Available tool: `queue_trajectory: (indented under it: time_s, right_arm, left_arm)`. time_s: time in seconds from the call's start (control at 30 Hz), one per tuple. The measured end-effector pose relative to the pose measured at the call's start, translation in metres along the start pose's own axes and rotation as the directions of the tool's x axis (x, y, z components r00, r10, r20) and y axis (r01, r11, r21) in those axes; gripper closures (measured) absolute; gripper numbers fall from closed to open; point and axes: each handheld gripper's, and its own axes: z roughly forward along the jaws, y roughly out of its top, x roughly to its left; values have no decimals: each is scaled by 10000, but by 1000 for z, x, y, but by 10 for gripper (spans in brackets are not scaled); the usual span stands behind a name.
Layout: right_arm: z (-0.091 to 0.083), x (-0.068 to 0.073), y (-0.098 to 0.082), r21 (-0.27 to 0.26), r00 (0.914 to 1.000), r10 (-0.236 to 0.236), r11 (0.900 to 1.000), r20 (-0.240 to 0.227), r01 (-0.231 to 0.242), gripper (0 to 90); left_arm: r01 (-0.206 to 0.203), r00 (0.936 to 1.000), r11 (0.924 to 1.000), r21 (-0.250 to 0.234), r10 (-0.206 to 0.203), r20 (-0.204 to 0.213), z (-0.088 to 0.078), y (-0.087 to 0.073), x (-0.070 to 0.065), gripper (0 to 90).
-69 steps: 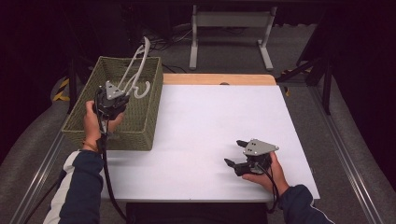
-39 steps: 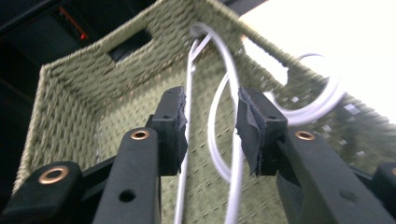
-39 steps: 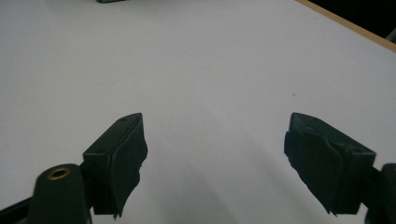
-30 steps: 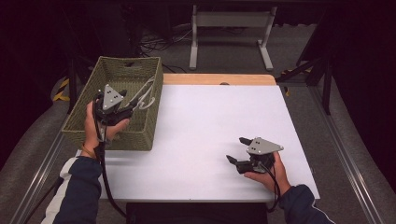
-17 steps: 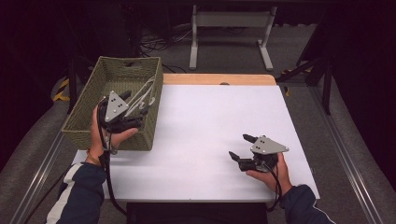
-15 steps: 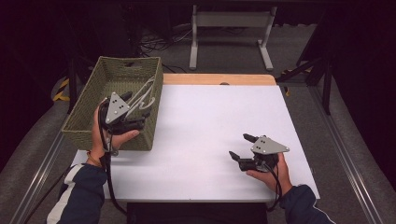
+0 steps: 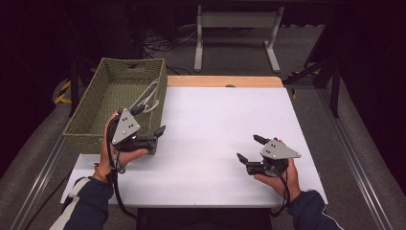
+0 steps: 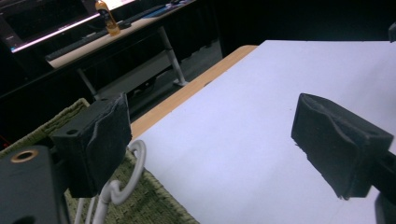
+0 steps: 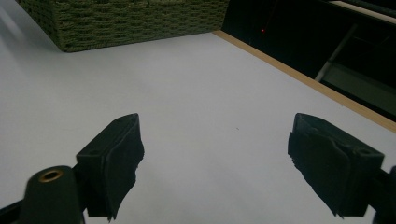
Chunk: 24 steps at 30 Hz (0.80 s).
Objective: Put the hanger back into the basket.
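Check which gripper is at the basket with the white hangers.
The left gripper, jaws open and just widened, nothing between them, at the woven basket rim beside the white hangers. The right gripper sits over bare table.

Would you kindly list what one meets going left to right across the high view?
Woven basket → white hangers → left gripper → bare white tabletop → right gripper.

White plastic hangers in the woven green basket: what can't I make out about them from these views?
- High view: white plastic hangers partly behind woven green basket's wall; count unclear.
- Left gripper view: hanger hook hidden behind the left gripper's near pad, cut by the bottom edge.
- Right gripper view: basket interior hidden by its wall.
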Motion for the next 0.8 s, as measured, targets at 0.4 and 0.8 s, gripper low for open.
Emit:
queue_trajectory:
  time_s: [0.4,0.8]
  right_arm:
    - [-3,6,0,-21,9997,-132,9999,186,132,177]
    - [-10,9,-5,-30,9992,34,10000,394,-33,174]
  left_arm:
    - [-218,9974,9996,-202,231,688,-4,-16,-19,90]
    - [-396,9960,9992,-111,404,799,-8,-38,-31,74]
